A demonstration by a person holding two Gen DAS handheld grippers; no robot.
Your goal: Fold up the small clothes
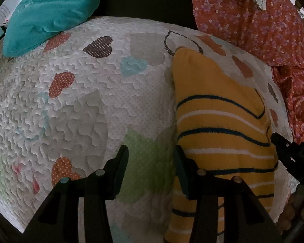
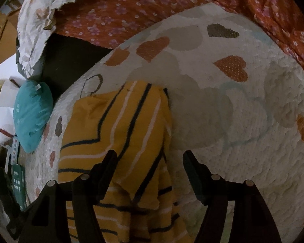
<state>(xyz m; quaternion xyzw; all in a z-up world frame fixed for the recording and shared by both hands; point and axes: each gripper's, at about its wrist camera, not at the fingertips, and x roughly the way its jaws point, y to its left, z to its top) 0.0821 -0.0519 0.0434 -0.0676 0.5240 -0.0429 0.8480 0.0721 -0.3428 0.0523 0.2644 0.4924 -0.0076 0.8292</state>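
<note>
My yellow knitted garment with dark and white stripes (image 1: 223, 125) lies flat on the white quilted bedspread printed with hearts (image 1: 91, 101), filling the right half of the left wrist view and the lower left of the right wrist view, its long axis running from the bottom of both frames up toward the middle. My left gripper (image 1: 151, 168) stands partly open with nothing held: its right finger rests at or just over the garment's left edge and its left finger is over bare quilt, so that edge lies between my jaws or just beside them; I cannot tell if the pad touches the knit. My right gripper (image 2: 150, 170) is spread wider and also empty, its left finger over the striped cloth and its right finger over the quilt, straddling the garment's right edge. Its black tip also shows at the right edge of the left view. Both hands seem about equally near, one at each long side, so I judge the next pinch must take those side edges. A teal plush cushion (image 1: 48, 14) in the upper left carries pale lettering and a small tag, too blurred to read. An orange floral cloth (image 2: 152, 10) lies beyond the quilt.
</note>
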